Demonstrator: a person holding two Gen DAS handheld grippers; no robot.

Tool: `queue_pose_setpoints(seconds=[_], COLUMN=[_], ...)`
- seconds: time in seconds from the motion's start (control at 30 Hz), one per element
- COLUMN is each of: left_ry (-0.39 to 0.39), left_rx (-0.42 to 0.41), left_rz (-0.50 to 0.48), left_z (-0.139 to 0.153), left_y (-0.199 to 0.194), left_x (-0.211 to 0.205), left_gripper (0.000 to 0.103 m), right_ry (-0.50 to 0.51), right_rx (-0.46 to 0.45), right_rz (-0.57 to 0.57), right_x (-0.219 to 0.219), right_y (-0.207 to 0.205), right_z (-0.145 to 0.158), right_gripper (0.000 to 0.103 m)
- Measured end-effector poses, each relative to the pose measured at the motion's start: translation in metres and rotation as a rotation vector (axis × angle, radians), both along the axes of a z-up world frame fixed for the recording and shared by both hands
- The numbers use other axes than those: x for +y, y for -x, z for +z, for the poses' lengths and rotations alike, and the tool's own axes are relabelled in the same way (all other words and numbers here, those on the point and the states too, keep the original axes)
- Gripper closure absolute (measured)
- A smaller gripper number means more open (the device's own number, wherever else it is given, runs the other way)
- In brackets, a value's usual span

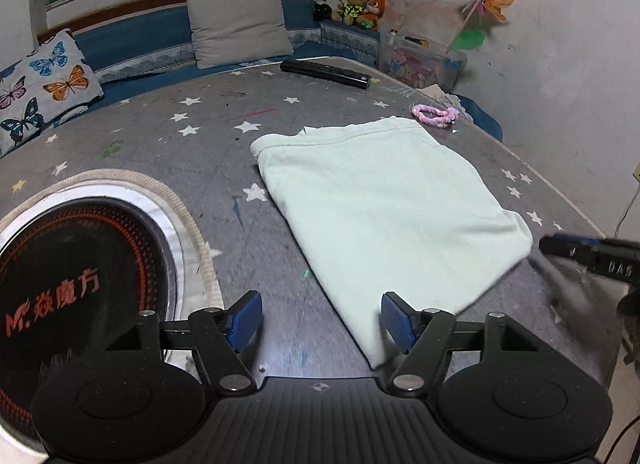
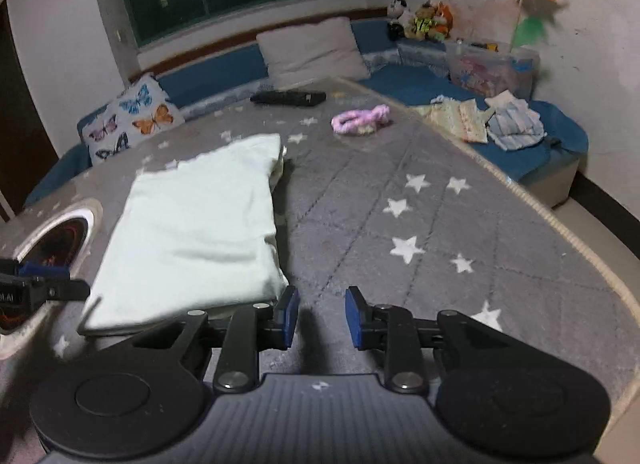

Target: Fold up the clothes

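A pale mint garment (image 1: 384, 200), soft knit folded into a flat rectangle, lies on the grey star-printed quilted mat (image 1: 208, 152); the left gripper (image 1: 320, 322) gapes wide at its near corner, empty; the right gripper (image 2: 322, 316) stands narrowly parted over bare mat, gripping nothing; a fuzzy pink loop (image 2: 360, 120) lies beyond.

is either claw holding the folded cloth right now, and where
Nothing is held. The left claw and right claw both stand open over the mat, clear of the pale green folded cloth.
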State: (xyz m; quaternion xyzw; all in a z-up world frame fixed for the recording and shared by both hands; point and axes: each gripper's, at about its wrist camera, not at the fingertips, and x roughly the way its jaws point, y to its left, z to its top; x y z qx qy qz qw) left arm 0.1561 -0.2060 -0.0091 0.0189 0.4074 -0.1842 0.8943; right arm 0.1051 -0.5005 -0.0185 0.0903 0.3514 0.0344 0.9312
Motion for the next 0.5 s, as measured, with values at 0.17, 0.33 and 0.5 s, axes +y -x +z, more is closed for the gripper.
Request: queue_pose_setpoints(seconds=[0.17,0.33,0.5], left_ry=[0.013,0.009,0.016], left_rx=[-0.019,-0.048,-0.082], left_rz=[0.010,0.014,0.020], left_z=[0.005,0.011,0.016], left_y=[0.017,0.035,0.048], left_x=[0.003,0.009,0.017], left_gripper=[0.022,0.008,0.000], right_ry=[-0.014,-0.056,0.001], right_rx=[-0.090,-0.098,-0.032], right_rz=[0.026,0.105,0.091], right_x=[0.011,0.032,0.042], right_y=[0.002,-0.020,-0.034], right_z=[0.019,0.017,-0.004], right_gripper=[0.077,0.077,0.078])
